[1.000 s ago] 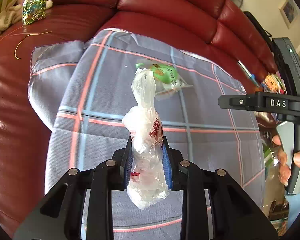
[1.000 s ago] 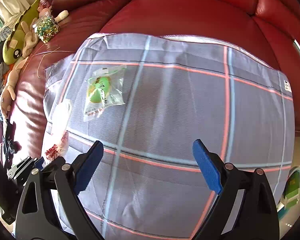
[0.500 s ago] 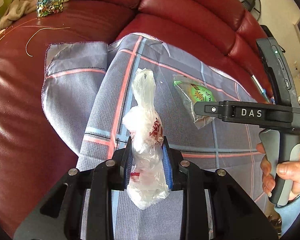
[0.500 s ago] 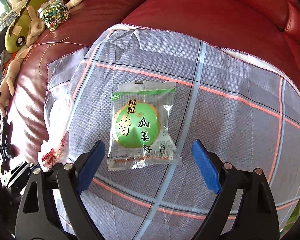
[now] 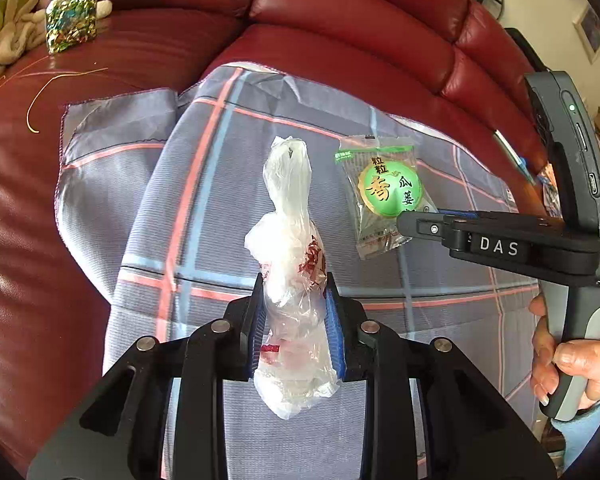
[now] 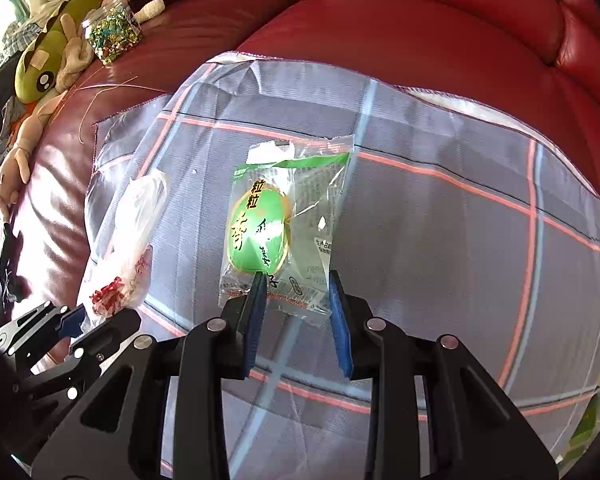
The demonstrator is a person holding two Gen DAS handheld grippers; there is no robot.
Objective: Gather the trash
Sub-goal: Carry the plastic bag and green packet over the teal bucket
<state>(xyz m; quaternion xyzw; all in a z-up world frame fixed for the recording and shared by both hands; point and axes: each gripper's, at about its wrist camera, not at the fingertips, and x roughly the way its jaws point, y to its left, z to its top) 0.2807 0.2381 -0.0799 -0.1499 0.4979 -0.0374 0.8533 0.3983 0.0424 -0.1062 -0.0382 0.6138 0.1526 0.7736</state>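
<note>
Red leather sofa [image 5: 360, 40] across both views, cushions bulging at the back. Draped over the seat, a grey-blue plaid cloth [image 5: 204, 208] with pink and pale blue stripes. On the far left of the sofa, seen from the right wrist, a green plush toy [image 6: 40, 64] beside a clear jar of glittering bits [image 6: 110, 38]. Near the middle of the cloth, a clear plastic bag [image 5: 292, 264] with red print, bunched and upright, clamped between the pads of the left gripper [image 5: 294, 312]. Just right of the bag, a green snack wrapper [image 5: 384, 196] with Chinese characters, its near edge pinched and buckled between the blue pads of the right gripper [image 6: 296, 300], jaws narrowed onto the wrapper, the packet folded lengthwise and partly raised off the cloth. At the right edge of the left wrist view, a hand [image 5: 568, 356] wrapped round the grey handle of the right gripper.
</note>
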